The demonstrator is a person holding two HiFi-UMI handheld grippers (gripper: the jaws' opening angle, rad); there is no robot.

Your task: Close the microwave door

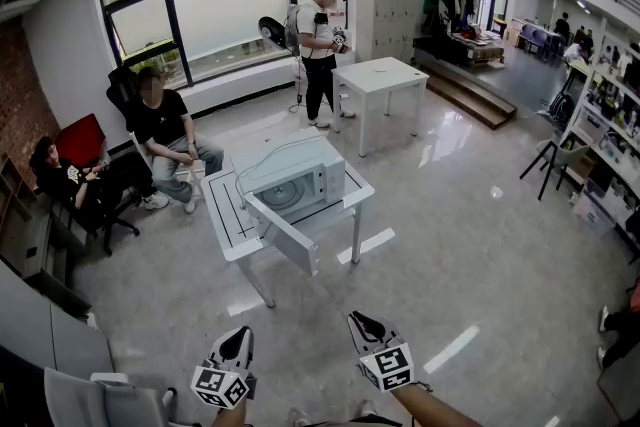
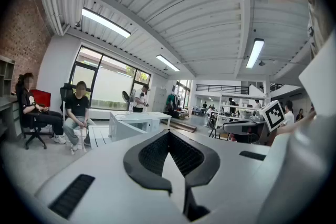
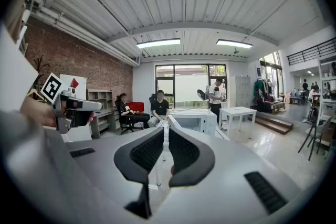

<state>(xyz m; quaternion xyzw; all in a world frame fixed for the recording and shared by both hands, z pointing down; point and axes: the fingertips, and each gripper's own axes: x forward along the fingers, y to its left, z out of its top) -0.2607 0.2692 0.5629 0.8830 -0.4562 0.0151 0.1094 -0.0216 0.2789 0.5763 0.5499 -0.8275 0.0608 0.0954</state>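
White microwave (image 1: 290,177) stands on a small white table (image 1: 228,220) in the middle of a glossy tiled floor. Its door (image 1: 285,237) is swung open and hangs out from the front, toward the camera. Well short of the microwave, low in the head view, the left gripper (image 1: 238,335) has its jaw tips pressed together on nothing. The right gripper (image 1: 360,319) shows a thin slit between its jaws, also empty. Behind and to the left of the microwave sits a person in black (image 1: 165,130). Farther behind it, another person (image 1: 320,50) stands beside a second white table (image 1: 380,75).
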